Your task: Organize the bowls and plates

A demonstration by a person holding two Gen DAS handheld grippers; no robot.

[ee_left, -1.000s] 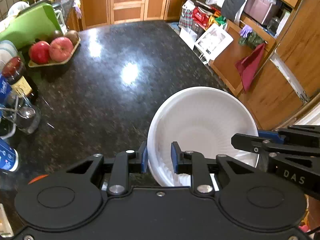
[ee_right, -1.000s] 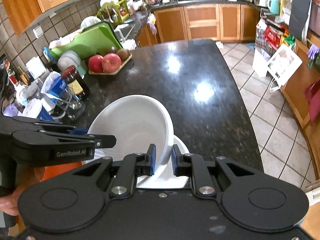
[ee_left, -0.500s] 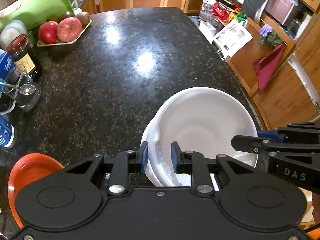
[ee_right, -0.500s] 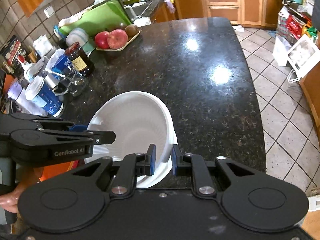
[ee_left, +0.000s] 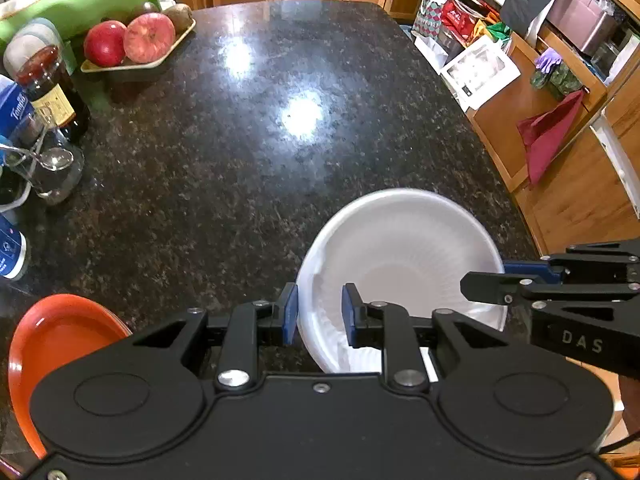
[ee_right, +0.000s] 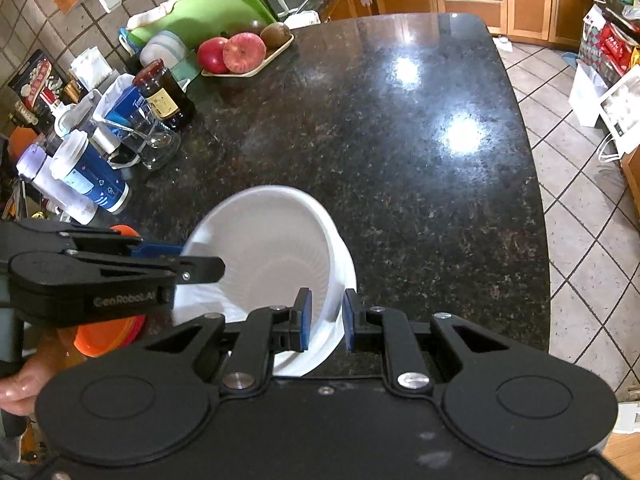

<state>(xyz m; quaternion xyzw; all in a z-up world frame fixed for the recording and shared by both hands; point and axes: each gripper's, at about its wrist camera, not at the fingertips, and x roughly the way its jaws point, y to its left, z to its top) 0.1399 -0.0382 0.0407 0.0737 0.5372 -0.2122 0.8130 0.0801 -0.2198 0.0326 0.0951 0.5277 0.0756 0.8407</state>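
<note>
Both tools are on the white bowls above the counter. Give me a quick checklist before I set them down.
1. Left tool clamped on the white bowls' rim: ok.
2. Right tool clamped on the opposite rim: ok.
3. Bowls nested straight: not ok, the top one sits tilted.
4. Counter ahead free of clutter: ok.
5. Clearance from the orange plate: ok.
6. Bowls touching the counter: cannot tell.

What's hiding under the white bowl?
Under the white bowl another white rim peeks out, so it seems nested in a second one. Past that is the black counter. Whatever lies right beneath the stack is covered.
</note>
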